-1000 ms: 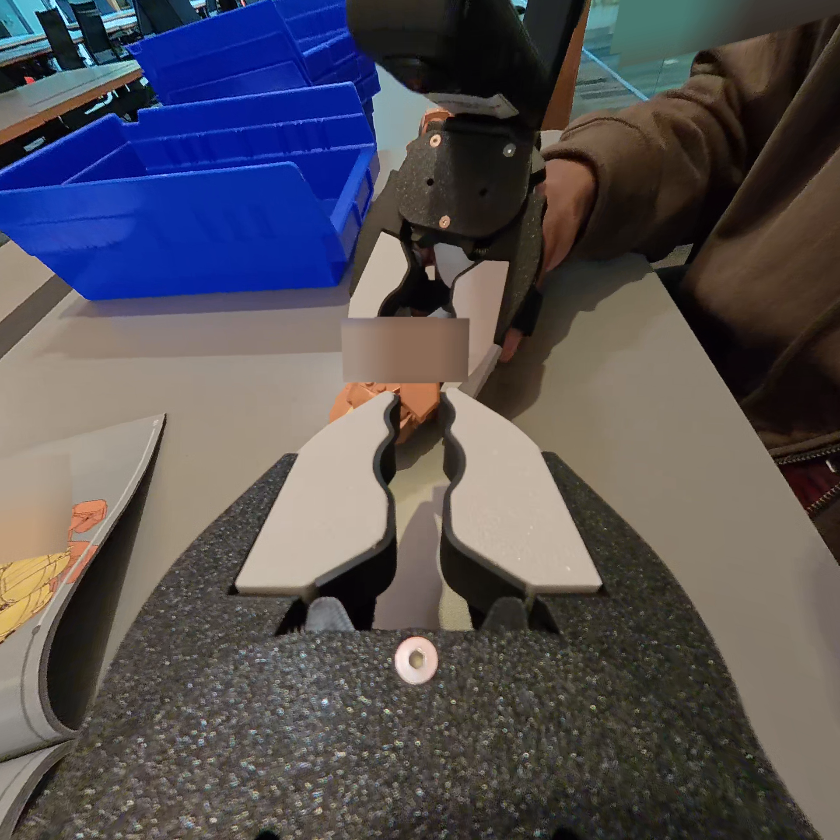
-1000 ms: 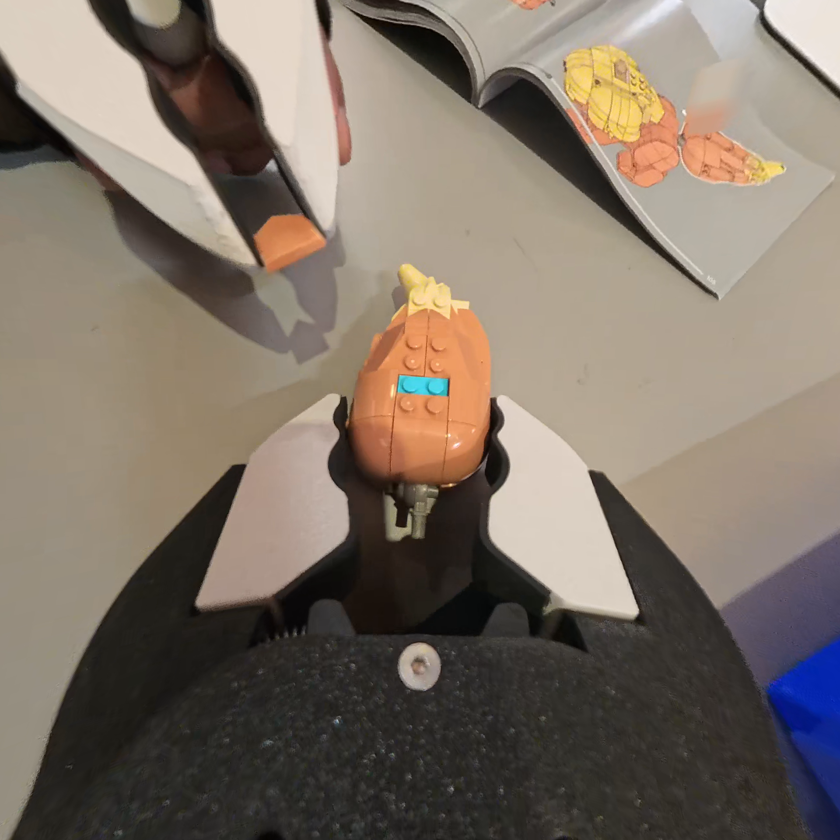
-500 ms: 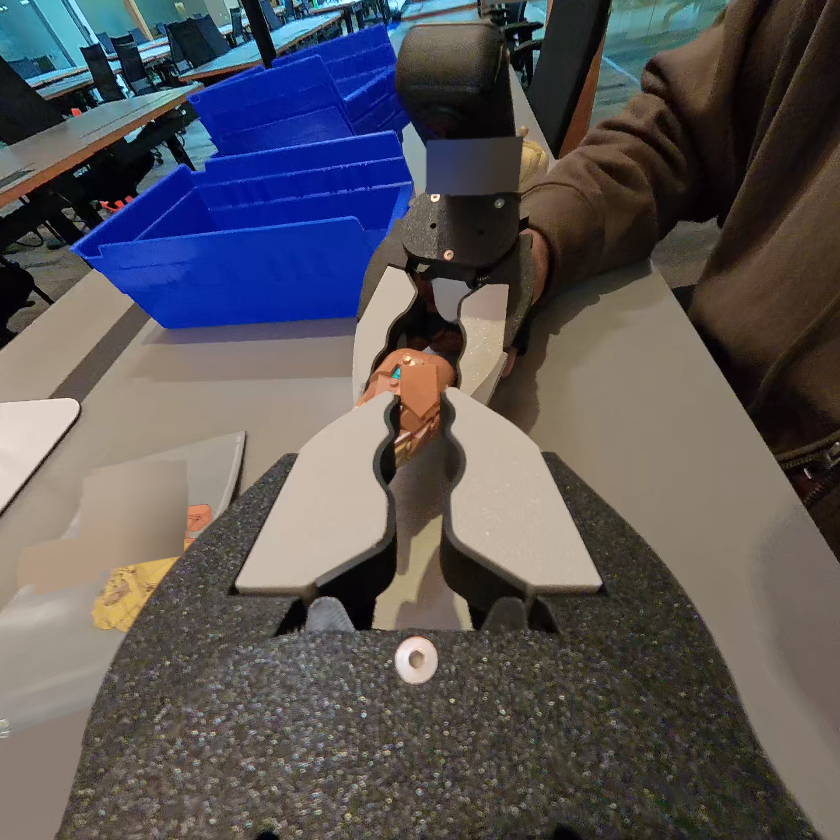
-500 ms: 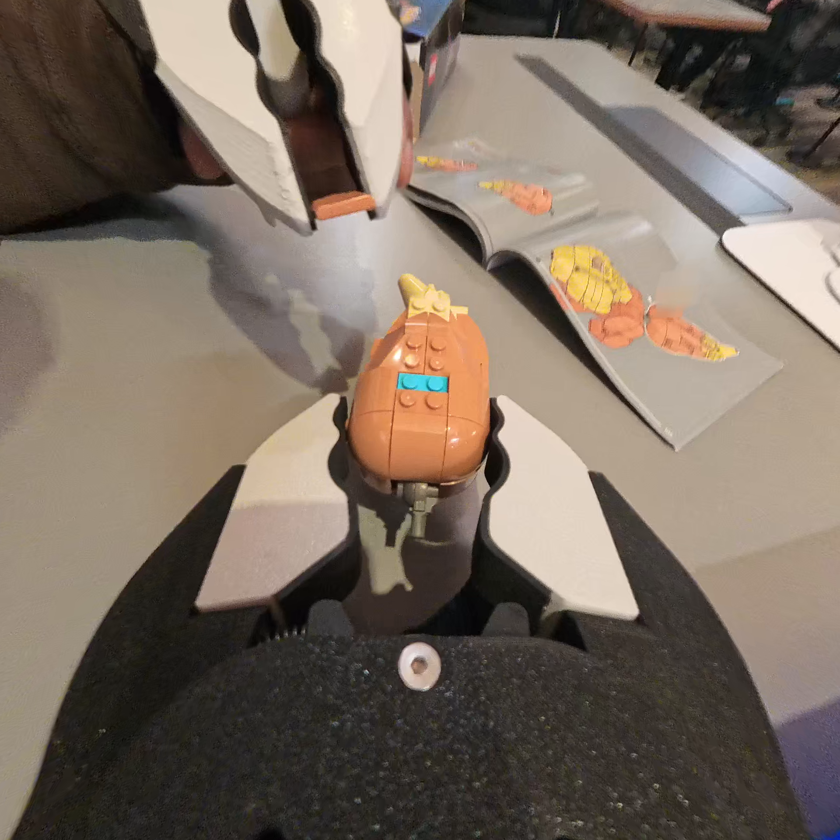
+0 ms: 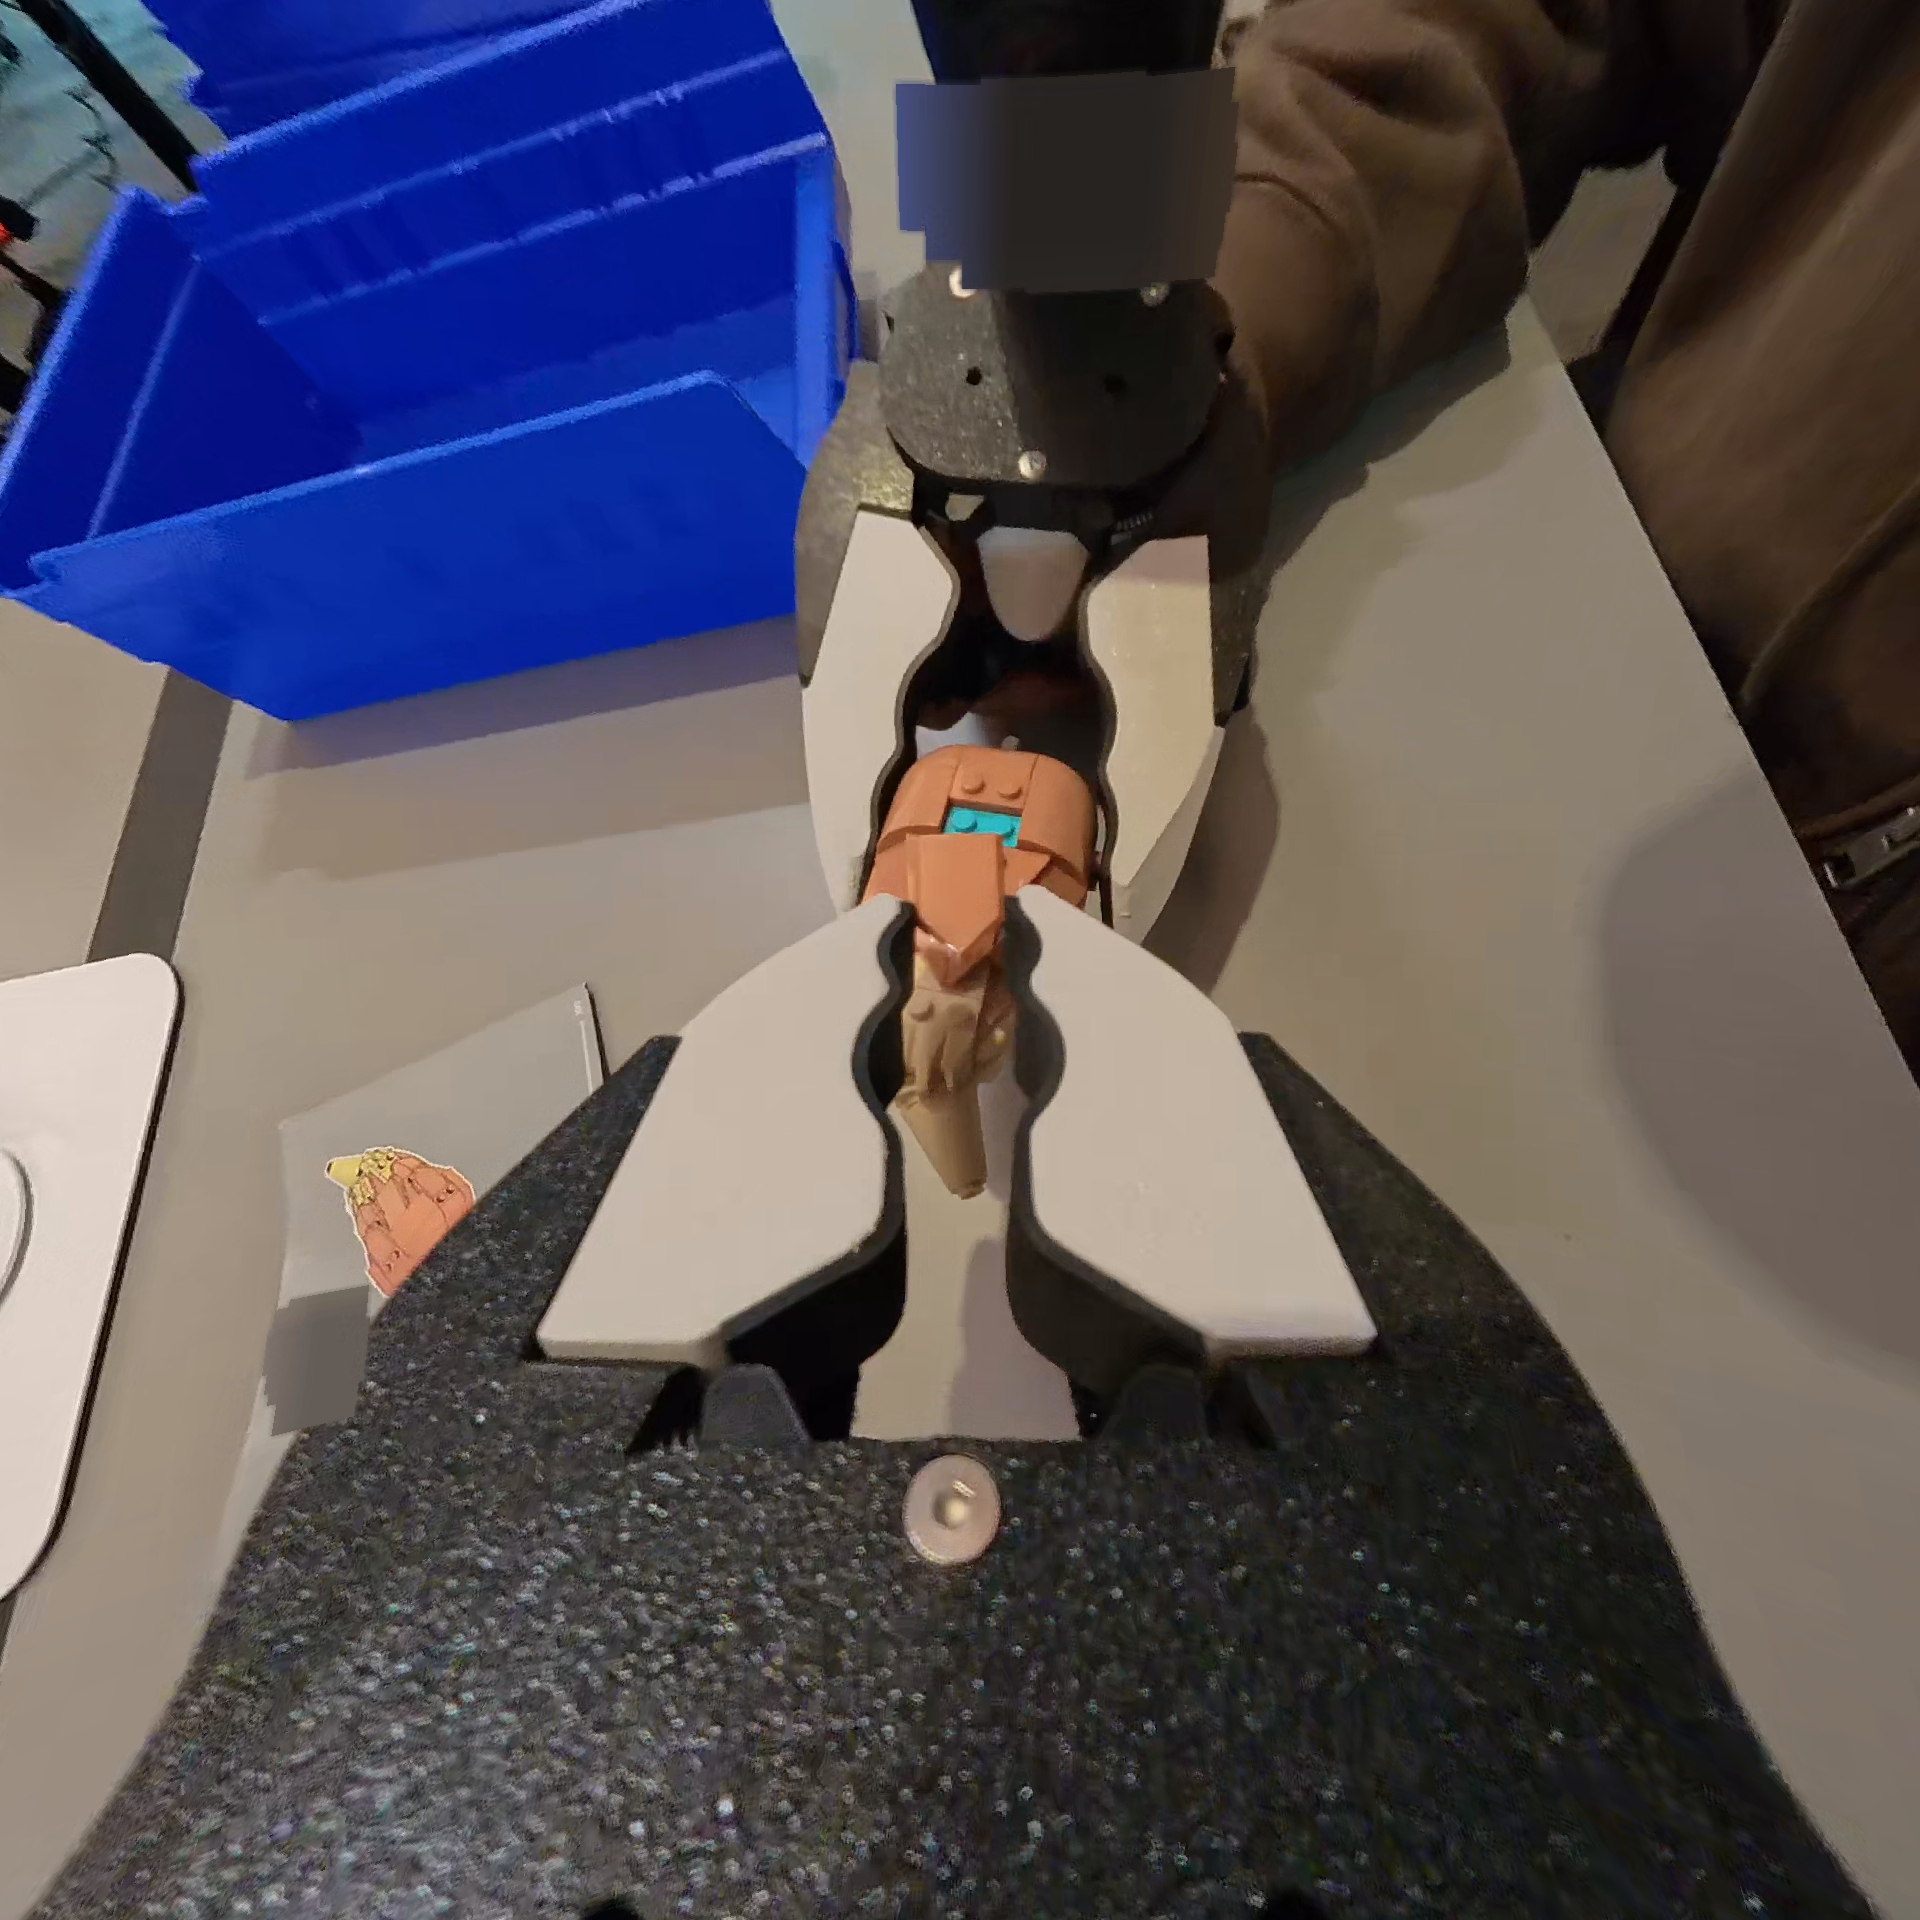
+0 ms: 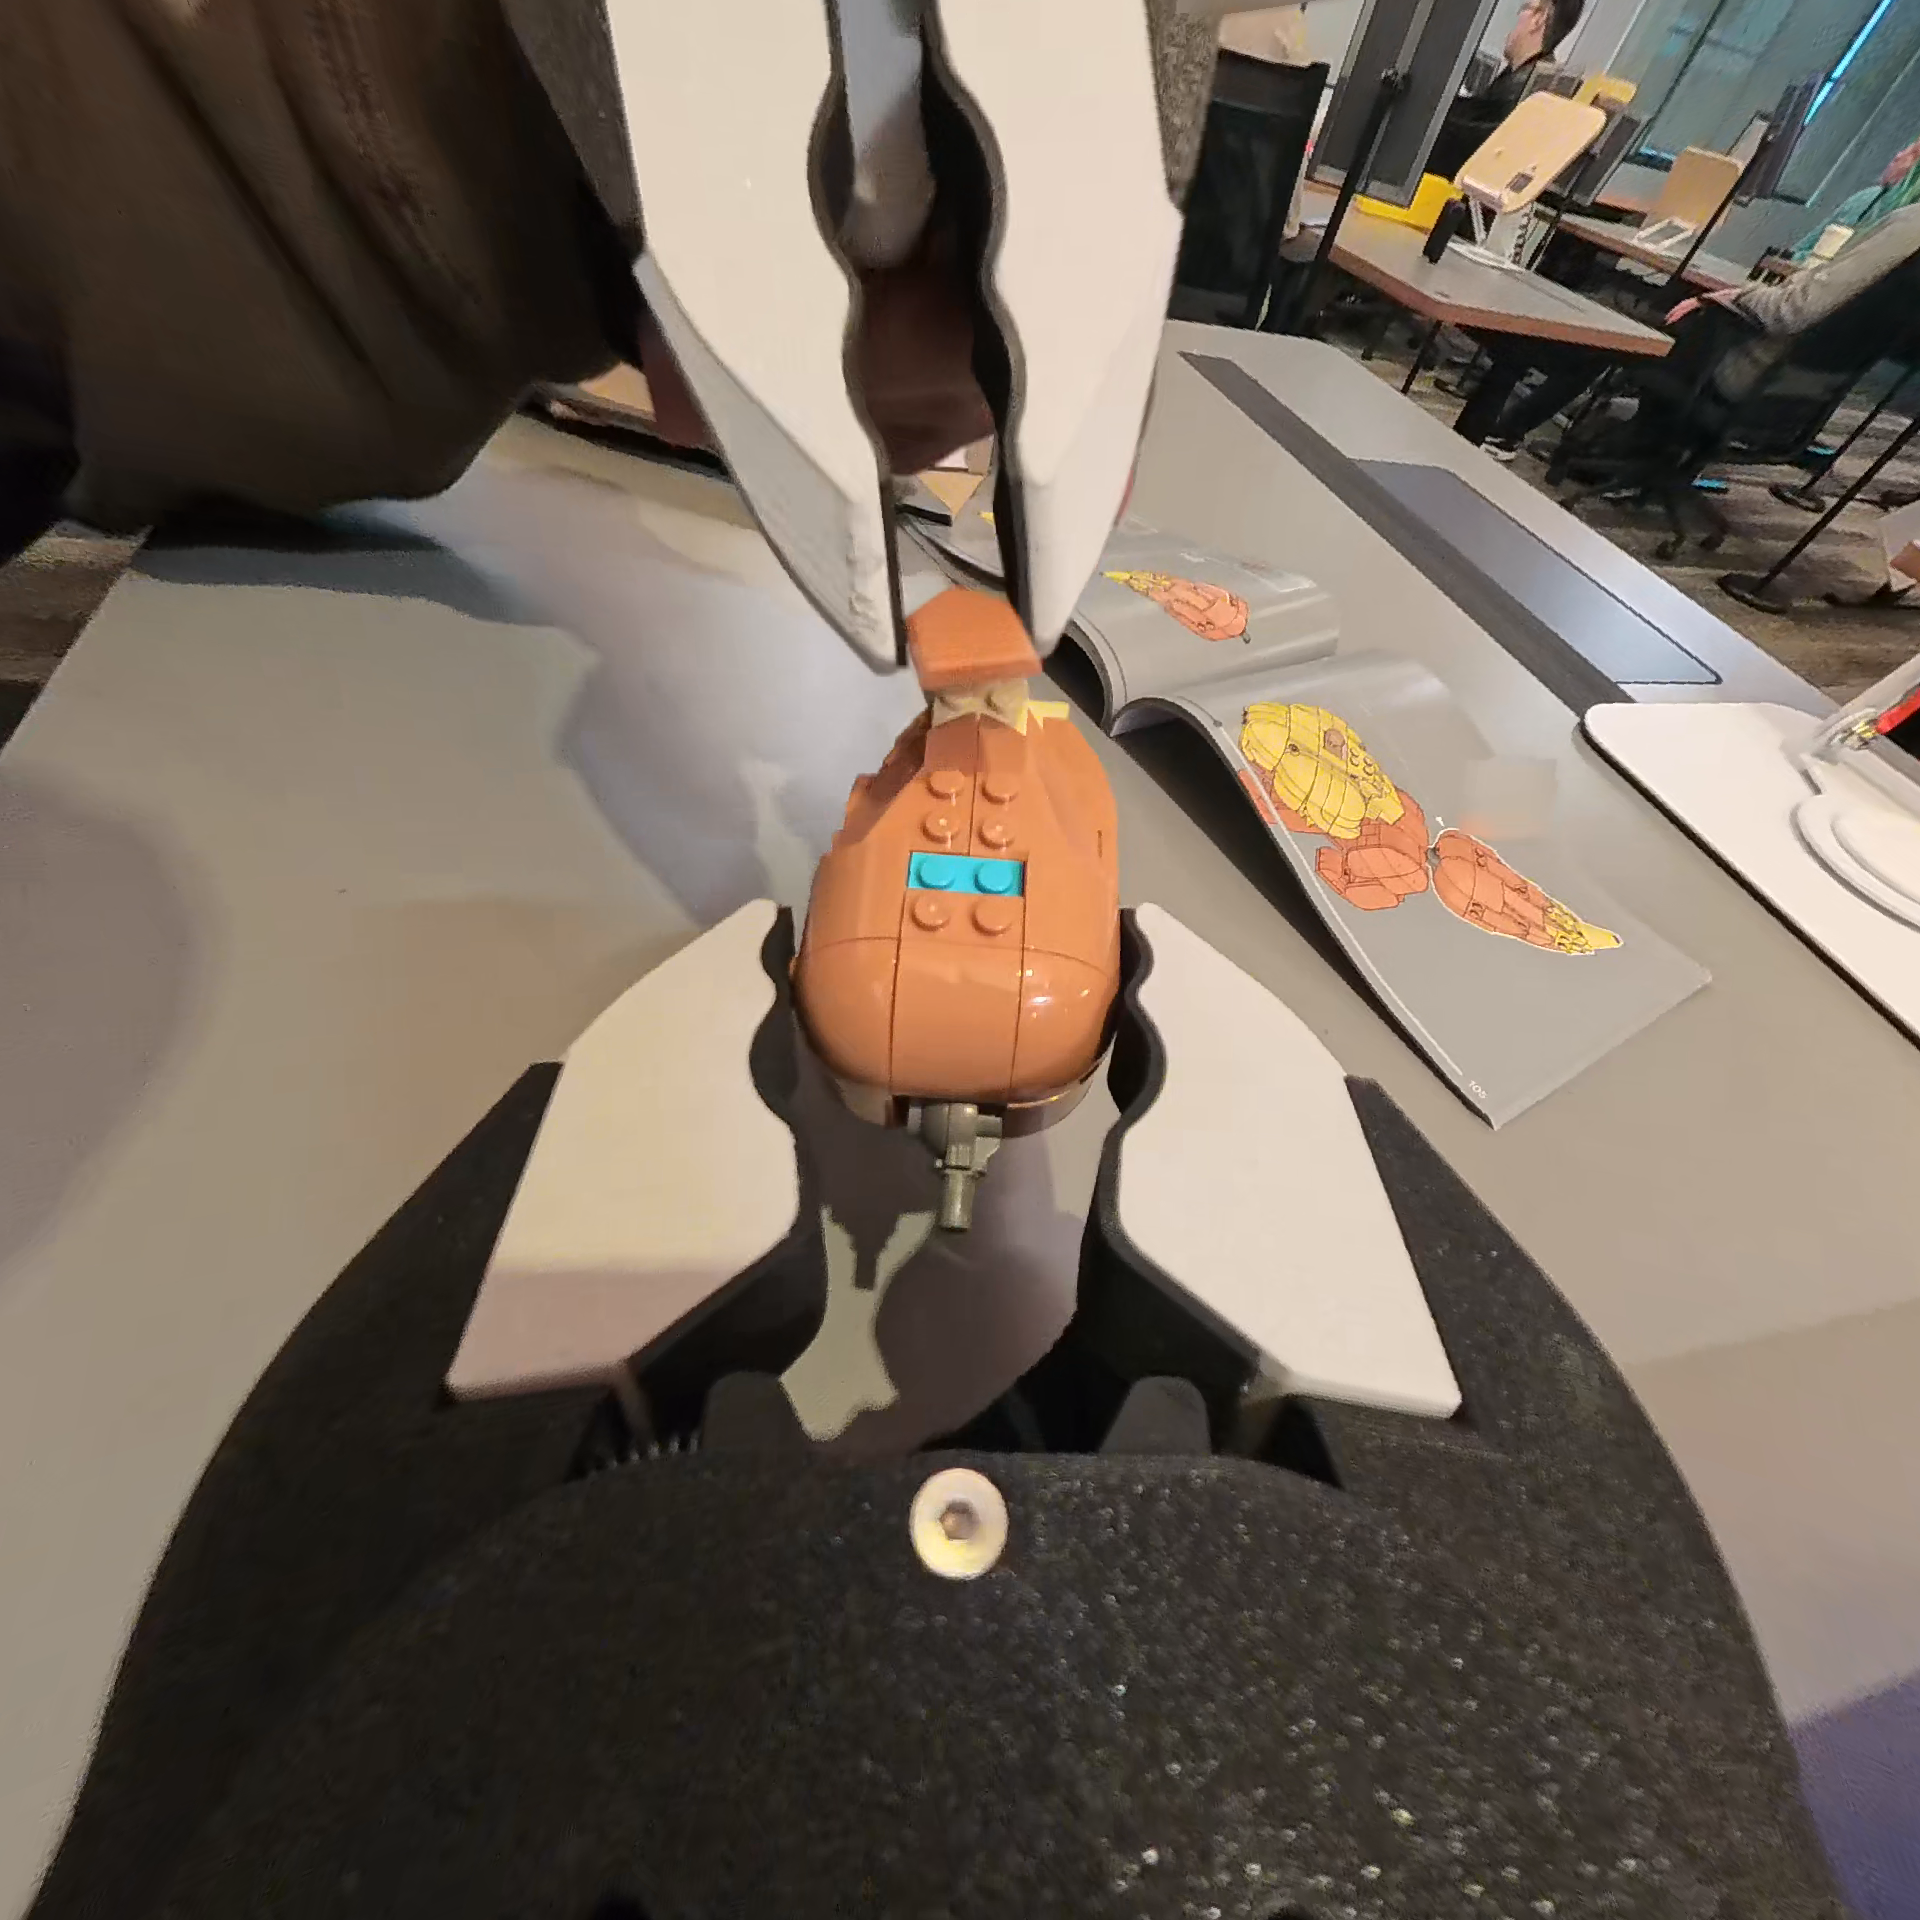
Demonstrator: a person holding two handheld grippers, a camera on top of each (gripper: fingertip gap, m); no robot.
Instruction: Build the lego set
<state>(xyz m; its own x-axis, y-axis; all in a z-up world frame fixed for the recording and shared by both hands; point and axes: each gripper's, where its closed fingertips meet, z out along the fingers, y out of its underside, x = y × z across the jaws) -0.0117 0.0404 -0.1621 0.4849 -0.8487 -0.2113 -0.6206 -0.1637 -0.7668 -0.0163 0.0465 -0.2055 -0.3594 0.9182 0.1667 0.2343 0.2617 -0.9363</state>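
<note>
An orange lego model (image 6: 961,935) with a turquoise plate on top and a grey pin at its rear is held above the grey table (image 6: 364,831). My right gripper (image 6: 956,920) is shut on its sides. My left gripper (image 6: 966,644) comes down from above, shut on a small orange sloped piece (image 6: 971,657). The piece sits at the model's front tip, by its tan and yellow end. In the left wrist view my left gripper (image 5: 958,909) pinches the piece (image 5: 956,894) against the model (image 5: 987,805), which the right gripper (image 5: 987,873) holds opposite.
Blue bins (image 5: 416,468) stand at the far left of the table. An open instruction booklet (image 6: 1403,883) lies to the right of the model, and it also shows in the left wrist view (image 5: 436,1195). A white pad (image 6: 1766,810) lies beyond it. A brown sleeve (image 5: 1455,208) is behind the right gripper. Tip to tip, the grippers are about 5 cm apart.
My left gripper has carried the small orange piece from up and left of the model to its front tip. The right gripper still holds the model.
</note>
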